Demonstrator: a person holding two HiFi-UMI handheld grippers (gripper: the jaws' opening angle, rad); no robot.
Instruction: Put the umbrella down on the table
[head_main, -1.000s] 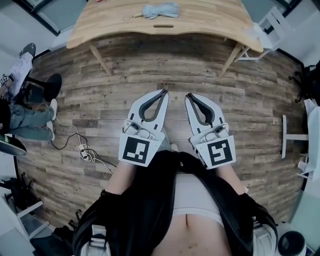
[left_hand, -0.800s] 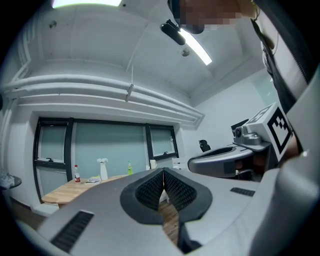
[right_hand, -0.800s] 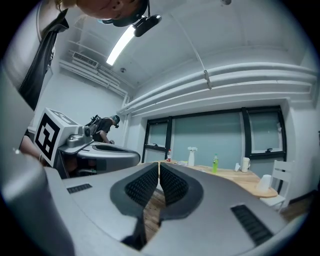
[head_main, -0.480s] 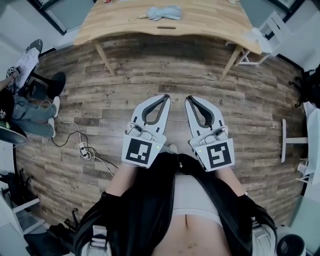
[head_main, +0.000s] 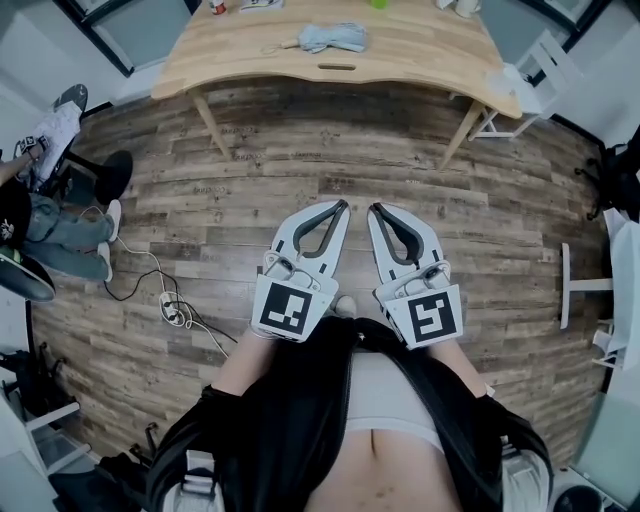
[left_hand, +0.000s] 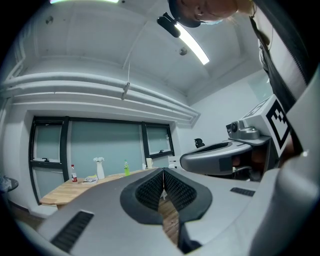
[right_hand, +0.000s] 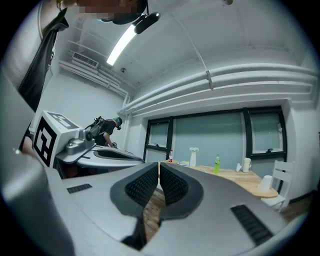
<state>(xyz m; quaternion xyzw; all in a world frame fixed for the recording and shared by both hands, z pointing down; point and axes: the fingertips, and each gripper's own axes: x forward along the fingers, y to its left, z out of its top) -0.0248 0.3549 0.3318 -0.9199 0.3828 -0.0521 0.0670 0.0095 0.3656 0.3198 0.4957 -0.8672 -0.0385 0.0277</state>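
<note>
The umbrella (head_main: 330, 37) is not in our grippers; it lies on the desk (head_main: 430, 60), well away. Our left gripper (head_main: 341, 205) and right gripper (head_main: 376, 209) are both closed on nothing, side by side above the wooden floor (head_main: 200, 190). If we reach in too fast, we might knock over the green bottle (left_hand: 126, 168) near it. A cord (head_main: 150, 280) lies at our left.

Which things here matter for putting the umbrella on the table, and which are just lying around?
For the job: umbrella, already lying on the table; left gripper and right gripper, both shut, empty.
Just lying about: green bottle, red-capped bottle, power strip on the floor, white chair.
</note>
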